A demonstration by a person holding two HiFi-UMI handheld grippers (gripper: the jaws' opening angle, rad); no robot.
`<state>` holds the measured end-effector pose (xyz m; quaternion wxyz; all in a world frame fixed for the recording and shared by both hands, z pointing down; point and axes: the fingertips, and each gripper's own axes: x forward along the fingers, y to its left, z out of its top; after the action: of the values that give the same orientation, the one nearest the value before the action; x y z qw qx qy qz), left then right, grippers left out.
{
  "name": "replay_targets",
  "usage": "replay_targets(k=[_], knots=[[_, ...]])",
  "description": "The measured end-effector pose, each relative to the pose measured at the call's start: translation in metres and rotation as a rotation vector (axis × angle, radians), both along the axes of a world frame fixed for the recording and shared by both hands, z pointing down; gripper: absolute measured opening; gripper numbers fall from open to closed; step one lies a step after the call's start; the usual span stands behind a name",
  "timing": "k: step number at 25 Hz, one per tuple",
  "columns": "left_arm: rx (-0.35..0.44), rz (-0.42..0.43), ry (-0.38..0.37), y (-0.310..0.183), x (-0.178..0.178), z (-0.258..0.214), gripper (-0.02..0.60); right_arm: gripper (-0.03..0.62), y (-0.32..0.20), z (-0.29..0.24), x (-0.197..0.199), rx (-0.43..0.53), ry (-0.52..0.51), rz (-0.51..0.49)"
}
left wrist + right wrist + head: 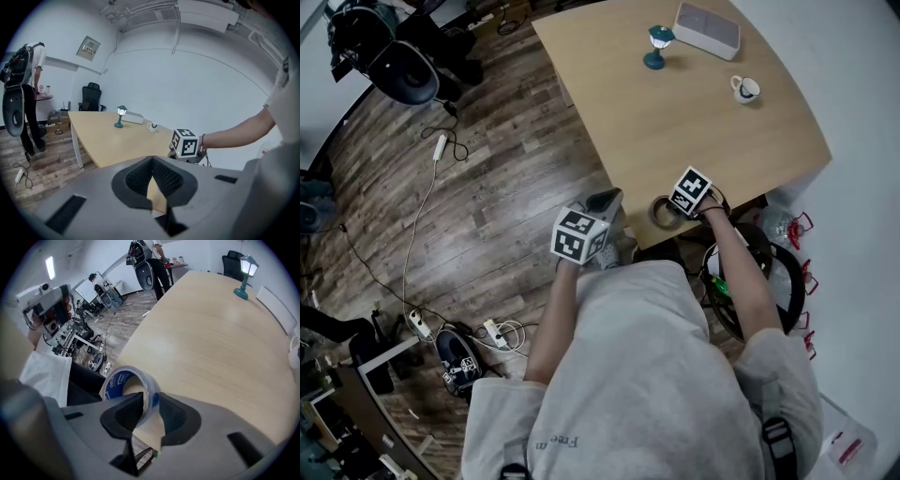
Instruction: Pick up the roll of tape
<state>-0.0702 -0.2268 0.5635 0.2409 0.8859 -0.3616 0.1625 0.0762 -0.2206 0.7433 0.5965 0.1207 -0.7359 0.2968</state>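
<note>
Holds left claw [607, 197] closed tip to tip, empty, off the worktop's [694, 131] near edge, over wood floor [506, 141] strewn with cables [427, 187]; at three o'clock of it, roll of tape [654, 214] flat by that edge; sets right claw [667, 210] steeply down, parted, astride the roll's wall, one jaw inside the ring, one outside, no squeeze visible; well apart toward twelve o'clock, small lamp [657, 45], white box [707, 29], cup [745, 89].

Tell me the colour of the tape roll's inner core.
Blue with white print; the roll of tape shows it best in the right gripper view.
</note>
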Motion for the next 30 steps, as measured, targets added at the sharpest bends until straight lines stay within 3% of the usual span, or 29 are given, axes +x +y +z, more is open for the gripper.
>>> replay_targets(k=[30], knots=[[-0.026, -0.012, -0.026, 0.002, -0.015, 0.012, 0.006, 0.046, -0.008, 0.001, 0.002, 0.041, 0.031, 0.013]])
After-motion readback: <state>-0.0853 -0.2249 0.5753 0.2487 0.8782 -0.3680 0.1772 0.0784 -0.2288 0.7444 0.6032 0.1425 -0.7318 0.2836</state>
